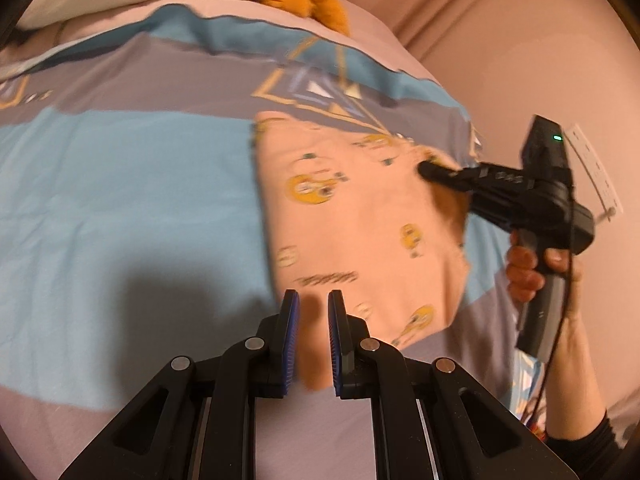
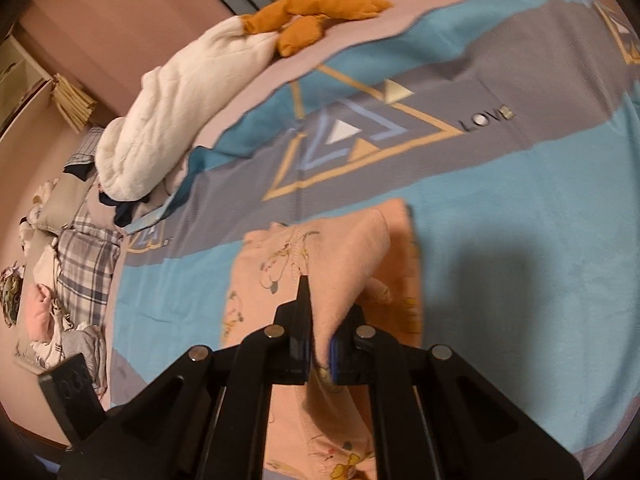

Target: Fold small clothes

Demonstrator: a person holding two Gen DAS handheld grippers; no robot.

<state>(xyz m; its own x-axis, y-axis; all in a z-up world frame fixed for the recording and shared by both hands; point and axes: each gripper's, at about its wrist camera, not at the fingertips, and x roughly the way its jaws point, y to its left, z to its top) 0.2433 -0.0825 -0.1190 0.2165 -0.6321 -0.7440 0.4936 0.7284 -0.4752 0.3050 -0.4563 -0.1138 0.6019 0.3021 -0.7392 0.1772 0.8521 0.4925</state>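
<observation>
A small peach garment (image 1: 360,224) with yellow cartoon prints lies on the blue and grey bedspread (image 1: 120,200). My left gripper (image 1: 313,300) hovers at its near edge, jaws a little apart, the cloth showing between them. My right gripper (image 2: 320,320) is shut on a raised fold of the same garment (image 2: 348,248). In the left wrist view the right gripper (image 1: 424,168) reaches in from the right, its tip pressed on the garment's far right corner.
A white fluffy blanket (image 2: 168,120) and an orange cloth (image 2: 320,12) lie at the bed's far edge. A plaid cloth (image 2: 84,264) and a heap of other clothes (image 2: 44,320) lie left. A pink wall (image 1: 520,40) stands beyond the bed.
</observation>
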